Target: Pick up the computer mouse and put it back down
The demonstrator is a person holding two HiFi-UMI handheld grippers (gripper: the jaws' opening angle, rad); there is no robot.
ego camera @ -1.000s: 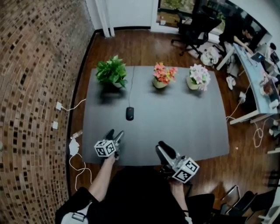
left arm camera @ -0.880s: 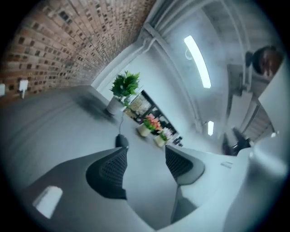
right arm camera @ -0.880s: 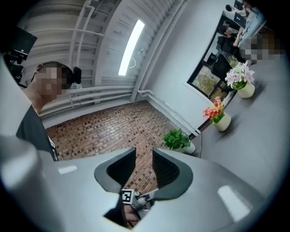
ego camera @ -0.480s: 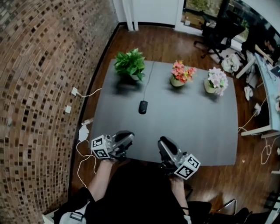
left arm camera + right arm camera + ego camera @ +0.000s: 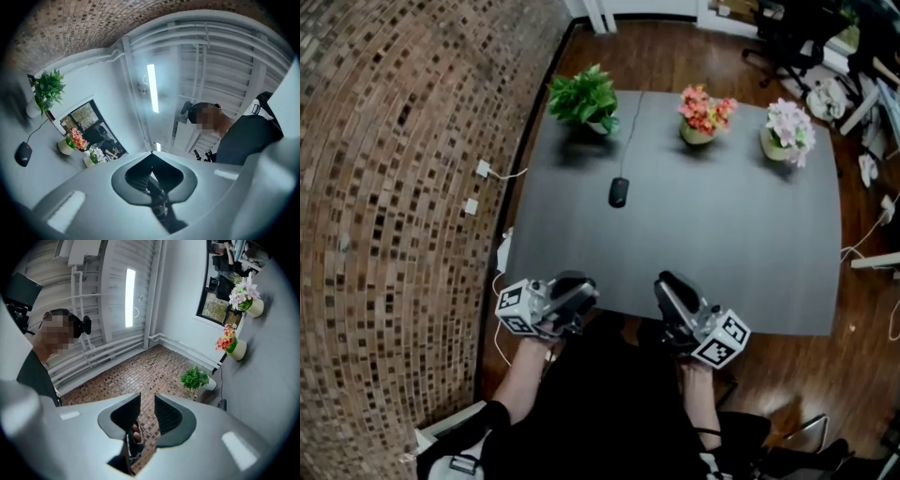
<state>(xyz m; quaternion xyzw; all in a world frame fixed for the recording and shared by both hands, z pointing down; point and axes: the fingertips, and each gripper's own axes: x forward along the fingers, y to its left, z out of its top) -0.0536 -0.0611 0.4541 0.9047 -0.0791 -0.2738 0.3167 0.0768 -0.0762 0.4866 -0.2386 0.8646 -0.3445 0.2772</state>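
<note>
The mouse lay on the grey counter, in front of the green plant and well apart from both tools; nothing held it. The left hand-held gripper hung over the near edge of the counter, tilted upward, with its jaws clenched together on nothing. The right hand-held gripper was beside it, its jaws a little apart and also empty. The pick-up seemed not yet begun. The main risk was probably the shut left jaws: if they came down without being opened first, they would only push the mouse along the smooth counter. A second risk was the rounded shell, which could slip out of a shallow or off-centre grip. The cable ran from the mouse to the far edge, close by the plant, so a high lift could pull it tight and maybe disturb the plant.
</note>
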